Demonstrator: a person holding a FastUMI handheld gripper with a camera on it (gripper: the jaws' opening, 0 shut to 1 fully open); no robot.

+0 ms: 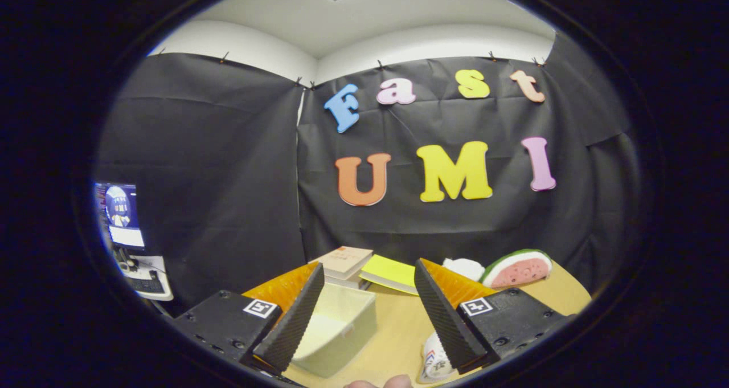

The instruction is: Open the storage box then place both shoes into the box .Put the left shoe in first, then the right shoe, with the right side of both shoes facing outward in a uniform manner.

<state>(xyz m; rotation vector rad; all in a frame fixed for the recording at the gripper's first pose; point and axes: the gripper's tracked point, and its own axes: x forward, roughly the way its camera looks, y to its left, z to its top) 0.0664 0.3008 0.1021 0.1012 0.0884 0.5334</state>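
Note:
My gripper (pixel 369 274) is open, its two fingers spread wide with nothing between them. A cream storage box (pixel 340 330) sits on the wooden table just beside the left finger, its top open and its inside bare. Part of a white shoe (pixel 435 362) with a small printed mark shows low down, under the right finger (pixel 447 319). A second white thing (pixel 464 267), possibly the other shoe, lies beyond the right finger next to the watermelon toy; too little of it shows to be sure.
A stack of books (pixel 348 264) and a yellow-green notebook (pixel 390 273) lie at the back of the table (pixel 401 325). A watermelon-slice toy (pixel 518 268) rests at the back right. A monitor and keyboard (pixel 128 234) stand off the table to the left. Fingertips of a hand (pixel 379 383) show at the near edge.

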